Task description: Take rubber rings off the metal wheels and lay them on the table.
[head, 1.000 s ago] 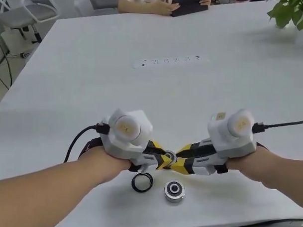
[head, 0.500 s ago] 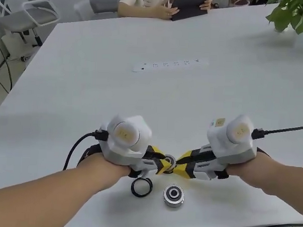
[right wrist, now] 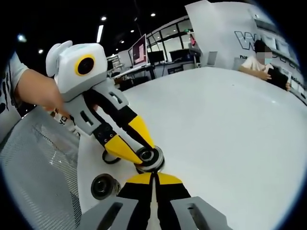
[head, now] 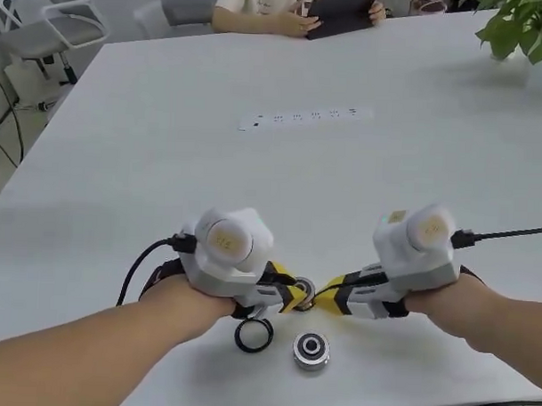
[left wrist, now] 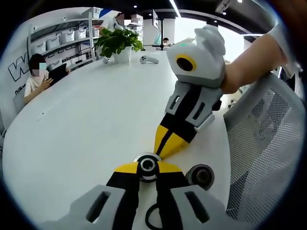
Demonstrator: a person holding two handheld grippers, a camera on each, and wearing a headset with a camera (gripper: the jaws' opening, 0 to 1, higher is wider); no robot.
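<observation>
Your left hand-held gripper (head: 286, 293) clamps the wheel (head: 304, 287); right hand-held gripper (right wrist: 152, 176) sits pinched shut at its rim. Brace left, peel the rubber ring (right wrist: 159, 162) rightward.

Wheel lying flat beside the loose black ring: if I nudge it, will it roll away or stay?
The wheel rests flat on its face on the table, so a nudge would probably slide it rather than roll it. It looks like solid metal, so likely stiff and heavy for its size. Stood on edge, it could roll.
</observation>
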